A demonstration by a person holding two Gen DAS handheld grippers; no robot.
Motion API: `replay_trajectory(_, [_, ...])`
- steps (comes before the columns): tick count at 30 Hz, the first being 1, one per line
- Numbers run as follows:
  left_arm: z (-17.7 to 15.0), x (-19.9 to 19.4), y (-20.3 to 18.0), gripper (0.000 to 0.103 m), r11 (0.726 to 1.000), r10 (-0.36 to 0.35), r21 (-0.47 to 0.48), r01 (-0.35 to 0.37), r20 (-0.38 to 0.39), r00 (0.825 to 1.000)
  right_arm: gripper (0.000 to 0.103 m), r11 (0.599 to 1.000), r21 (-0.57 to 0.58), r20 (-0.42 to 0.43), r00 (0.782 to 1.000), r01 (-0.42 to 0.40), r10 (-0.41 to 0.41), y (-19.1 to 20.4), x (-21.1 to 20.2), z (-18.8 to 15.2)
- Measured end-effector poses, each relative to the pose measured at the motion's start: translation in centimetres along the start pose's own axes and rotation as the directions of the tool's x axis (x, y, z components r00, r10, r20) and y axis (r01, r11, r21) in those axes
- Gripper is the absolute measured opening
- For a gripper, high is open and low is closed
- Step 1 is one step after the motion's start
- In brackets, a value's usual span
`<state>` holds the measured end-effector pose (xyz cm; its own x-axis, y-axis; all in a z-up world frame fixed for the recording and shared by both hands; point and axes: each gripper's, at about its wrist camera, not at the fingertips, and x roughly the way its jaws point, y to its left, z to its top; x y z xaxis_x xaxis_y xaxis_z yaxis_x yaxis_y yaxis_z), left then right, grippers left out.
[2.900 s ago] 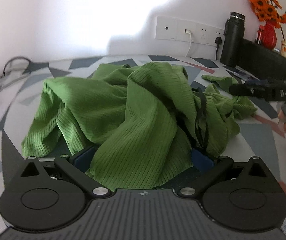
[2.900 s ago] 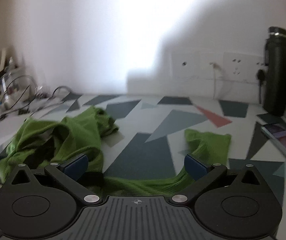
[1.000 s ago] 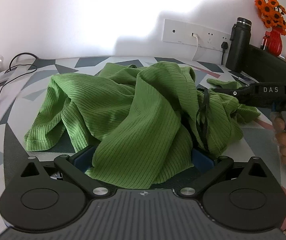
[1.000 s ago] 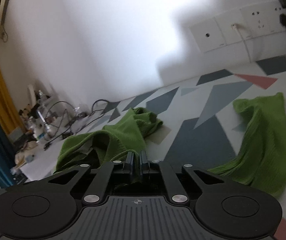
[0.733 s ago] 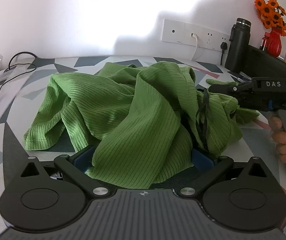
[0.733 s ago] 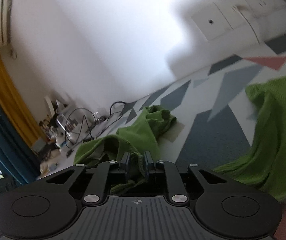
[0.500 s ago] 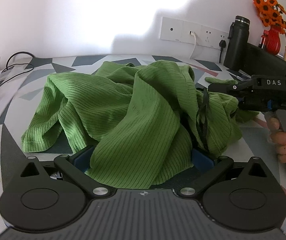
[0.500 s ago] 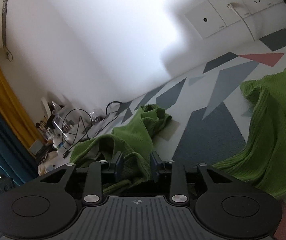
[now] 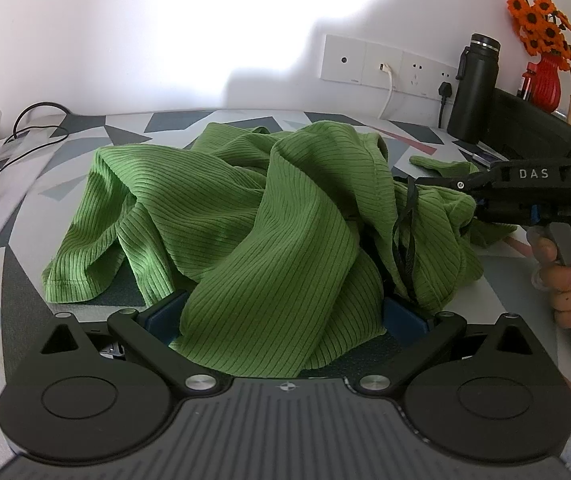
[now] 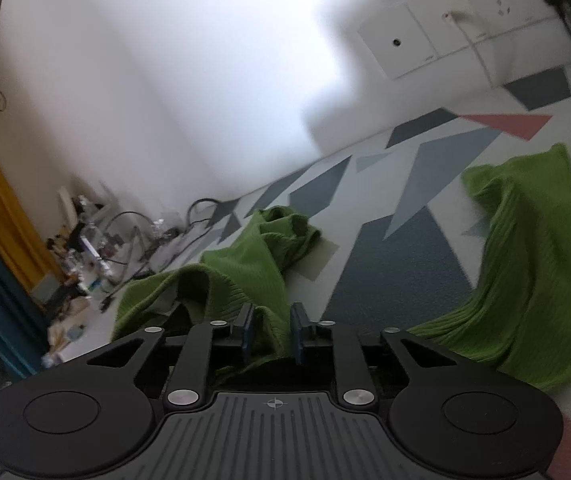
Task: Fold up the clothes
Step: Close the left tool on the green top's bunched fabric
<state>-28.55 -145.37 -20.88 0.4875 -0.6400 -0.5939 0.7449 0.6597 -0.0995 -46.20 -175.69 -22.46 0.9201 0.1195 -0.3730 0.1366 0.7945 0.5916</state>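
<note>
A crumpled green ribbed garment [image 9: 277, 216] lies on the table with the geometric pattern [image 9: 17, 216]. My left gripper [image 9: 283, 312] stands open at the near edge of the heap, and a fold of the cloth drapes between its blue pads. A hand [image 9: 565, 284] holds my right gripper [image 9: 467, 200] at the heap's right side. In the right wrist view, the right gripper [image 10: 272, 332] is tilted and its pads press a raised fold of the garment [image 10: 245, 276] from both sides. A loose green part [image 10: 525, 280] trails to the right.
A black bottle [image 9: 475, 88], a red vase with orange flowers [image 9: 545, 80] and a black box [image 9: 533, 120] stand at the back right under wall sockets [image 9: 385, 64]. Cables [image 9: 17, 140] lie at the left. Small clutter [image 10: 85, 248] crowds the far left.
The right gripper came in open, shut, tilted and rose, spread its fingers, and has now narrowed on a green fold. The left gripper has stayed open at the heap.
</note>
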Motion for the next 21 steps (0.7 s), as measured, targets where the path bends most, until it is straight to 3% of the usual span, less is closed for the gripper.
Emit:
replay_trajectory(6, [-0.1,-0.7,-0.6,0.103,0.999,-0.001,0.054,0.0,0.016,1.0,0.008,0.979,-0.141,0.027,0.989,0.149,-0.147,1.8,-0.9,0.1])
replay_trajectory(10, [-0.2,-2.1,-0.9,0.102,0.992,0.008,0.126,-0.014,0.047,0.999,0.007,0.97,-0.173,0.054,0.985,0.169,-0.162,2.7,-1.9,0.4])
replay_trajectory(15, [-0.2,-4.2,-0.2,0.102,0.987,0.003,0.158,-0.018,0.093,0.996,0.028,0.964,-0.204,0.055,0.985,0.172,-0.164,3.4,-2.5,0.9])
replay_trajectory(21, [0.1,-4.9,0.4,0.102,0.987,-0.063,0.155,0.053,0.059,0.996,0.051,0.908,-0.371,0.005,0.978,0.195,-0.208,5.0,-1.2,0.3])
